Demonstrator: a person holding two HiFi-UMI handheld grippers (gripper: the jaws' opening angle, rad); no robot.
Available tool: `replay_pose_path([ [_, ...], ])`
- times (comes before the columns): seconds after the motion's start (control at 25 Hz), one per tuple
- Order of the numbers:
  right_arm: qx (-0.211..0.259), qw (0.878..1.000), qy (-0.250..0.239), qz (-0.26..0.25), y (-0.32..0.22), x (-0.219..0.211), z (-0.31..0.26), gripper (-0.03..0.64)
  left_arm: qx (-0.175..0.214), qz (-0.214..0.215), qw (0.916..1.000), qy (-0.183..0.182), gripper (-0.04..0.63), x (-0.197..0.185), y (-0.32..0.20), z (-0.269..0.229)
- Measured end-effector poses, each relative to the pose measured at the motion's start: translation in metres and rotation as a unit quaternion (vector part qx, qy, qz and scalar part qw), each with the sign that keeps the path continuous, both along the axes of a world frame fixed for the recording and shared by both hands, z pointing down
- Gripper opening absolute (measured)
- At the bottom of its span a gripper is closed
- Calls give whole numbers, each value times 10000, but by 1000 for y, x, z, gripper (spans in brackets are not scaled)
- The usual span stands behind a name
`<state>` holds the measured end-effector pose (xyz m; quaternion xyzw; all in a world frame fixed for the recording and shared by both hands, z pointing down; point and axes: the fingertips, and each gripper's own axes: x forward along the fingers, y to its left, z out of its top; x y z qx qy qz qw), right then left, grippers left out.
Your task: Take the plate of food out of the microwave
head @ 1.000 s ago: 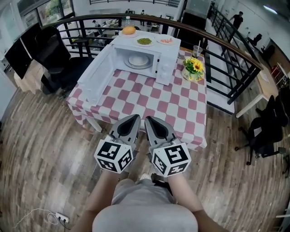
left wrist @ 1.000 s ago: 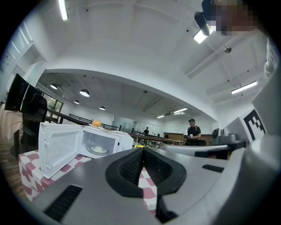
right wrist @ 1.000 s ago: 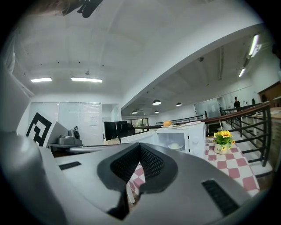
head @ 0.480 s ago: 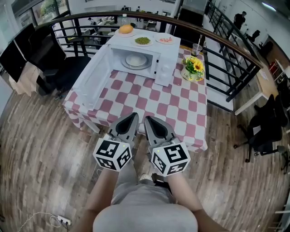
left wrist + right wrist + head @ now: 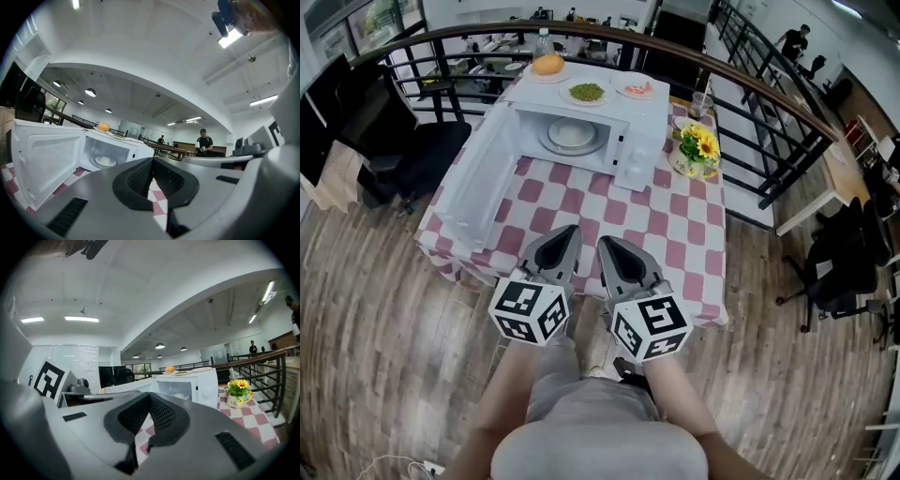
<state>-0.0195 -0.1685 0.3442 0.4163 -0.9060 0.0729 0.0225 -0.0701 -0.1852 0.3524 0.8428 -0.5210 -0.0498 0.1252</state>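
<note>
Judging by looks, treat the plate of food [image 5: 572, 134] inside the open microwave [image 5: 639, 142] at the far edge of the table [image 5: 661, 217] as stiff, slick, breakable and light, pinching its near rim level after opening the left gripper [image 5: 566, 230] and right gripper [image 5: 606, 242], both closed on nothing.

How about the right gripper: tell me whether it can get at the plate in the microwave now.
Probably yes, once it moves in: the microwave door stands open, the plate lies exposed inside, and the checked tablecloth before it is bare. The right gripper is far short, jaws shut.
</note>
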Motion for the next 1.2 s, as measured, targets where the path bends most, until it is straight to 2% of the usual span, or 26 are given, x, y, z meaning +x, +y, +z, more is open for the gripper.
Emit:
replay_pose_path([
  [0.88, -164, 9980, 92, 605, -130, -53, 25, 23, -371, 471, 9982, 61, 2, -54, -142, 34],
  [1.12, -178, 9963, 69, 840, -148, -59, 33, 23, -563, 416, 9973, 204, 13, -69, -165, 48],
  [1.2, -185, 9960, 71, 870, -151, -62, 35, 23, -640, 412, 9967, 266, 53, -72, -172, 51],
])
